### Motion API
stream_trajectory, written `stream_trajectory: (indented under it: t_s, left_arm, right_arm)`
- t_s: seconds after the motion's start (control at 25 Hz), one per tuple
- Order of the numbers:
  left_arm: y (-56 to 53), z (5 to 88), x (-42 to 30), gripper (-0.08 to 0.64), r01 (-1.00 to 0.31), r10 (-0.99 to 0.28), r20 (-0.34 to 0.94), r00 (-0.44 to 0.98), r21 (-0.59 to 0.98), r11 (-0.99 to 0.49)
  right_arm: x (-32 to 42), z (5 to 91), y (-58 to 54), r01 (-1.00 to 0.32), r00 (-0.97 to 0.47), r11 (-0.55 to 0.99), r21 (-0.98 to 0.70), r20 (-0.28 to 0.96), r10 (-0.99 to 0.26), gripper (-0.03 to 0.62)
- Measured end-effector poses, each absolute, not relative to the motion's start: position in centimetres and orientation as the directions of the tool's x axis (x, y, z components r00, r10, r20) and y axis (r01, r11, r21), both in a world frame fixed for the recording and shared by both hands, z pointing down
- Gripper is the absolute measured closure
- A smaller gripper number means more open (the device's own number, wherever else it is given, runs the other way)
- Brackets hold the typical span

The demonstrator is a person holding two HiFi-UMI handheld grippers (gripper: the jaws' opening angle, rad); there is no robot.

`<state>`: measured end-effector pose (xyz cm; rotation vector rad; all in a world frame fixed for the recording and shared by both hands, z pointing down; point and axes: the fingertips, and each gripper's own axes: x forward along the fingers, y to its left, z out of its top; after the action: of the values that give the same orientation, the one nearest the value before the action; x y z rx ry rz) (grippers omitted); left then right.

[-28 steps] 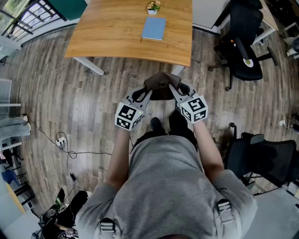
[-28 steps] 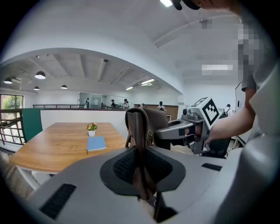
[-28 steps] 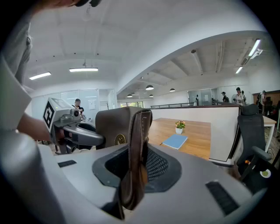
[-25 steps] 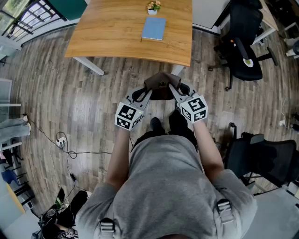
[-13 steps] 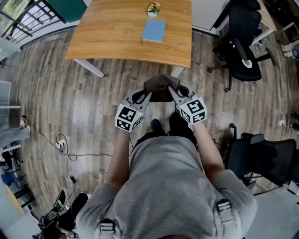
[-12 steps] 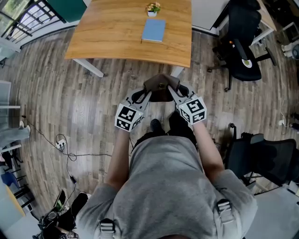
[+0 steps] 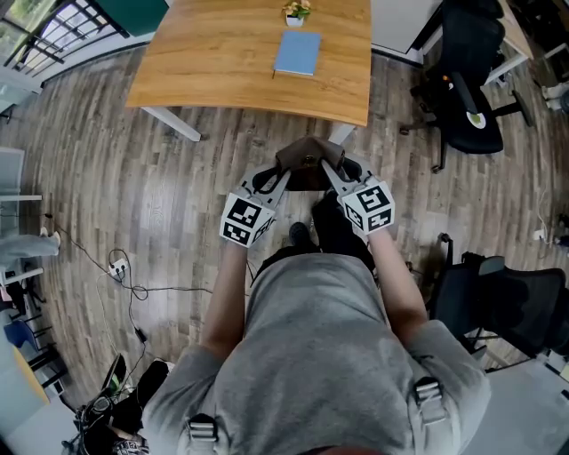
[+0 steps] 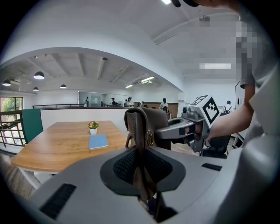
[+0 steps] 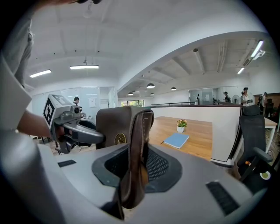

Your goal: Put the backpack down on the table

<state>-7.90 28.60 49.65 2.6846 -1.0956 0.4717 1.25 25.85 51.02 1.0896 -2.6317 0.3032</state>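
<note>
Against a second ago, little has changed: my right leg [image 7: 333,222] has come forward and both grippers have kept their places. The right gripper [image 7: 331,173] has just eased its jaws slightly wider, but the right strap [image 9: 139,144] still sits pinched between them. The left gripper [image 7: 277,178] is nearly closed, clamped on the thin left strap [image 8: 141,131]. The backpack [image 7: 307,164] is smooth brown leather, boxy, with stitched straps and a round brass badge. It hangs between both grippers, off the table [image 7: 222,62]. That lies at 12 o'clock: pale wood, curved edge, with a blue book [image 7: 295,53] and a potted plant [image 7: 296,11].
</note>
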Motion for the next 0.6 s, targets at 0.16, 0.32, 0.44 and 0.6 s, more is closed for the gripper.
stream_trajectory:
  t_s: [0.16, 0.32, 0.44, 0.6]
  left_arm:
    - [27.8, 49.5, -8.2, 0.512, -0.710, -0.643, 0.372, 0.669, 0.063, -0.702]
    - [26.6, 49.5, -8.5, 0.512, -0.716, -0.649, 0.378, 0.660, 0.057, -0.695]
    - [25.8, 49.5, -8.5, 0.512, -0.719, -0.650, 0.382, 0.657, 0.057, -0.693]
    - [24.6, 49.7, -8.3, 0.512, -0.720, -0.649, 0.387, 0.655, 0.057, -0.692]
  right_arm:
    - [0.9, 50.9, 24.7, -0.711, -0.684, 0.697, -0.092, 0.324, -0.654, 0.500]
    - [0.6, 51.0, 23.6, -0.705, -0.689, 0.702, -0.094, 0.322, -0.649, 0.499]
    - [0.6, 51.1, 22.8, -0.702, -0.693, 0.705, -0.099, 0.322, -0.645, 0.499]
    - [0.8, 51.3, 21.5, -0.702, -0.694, 0.704, -0.107, 0.320, -0.644, 0.497]
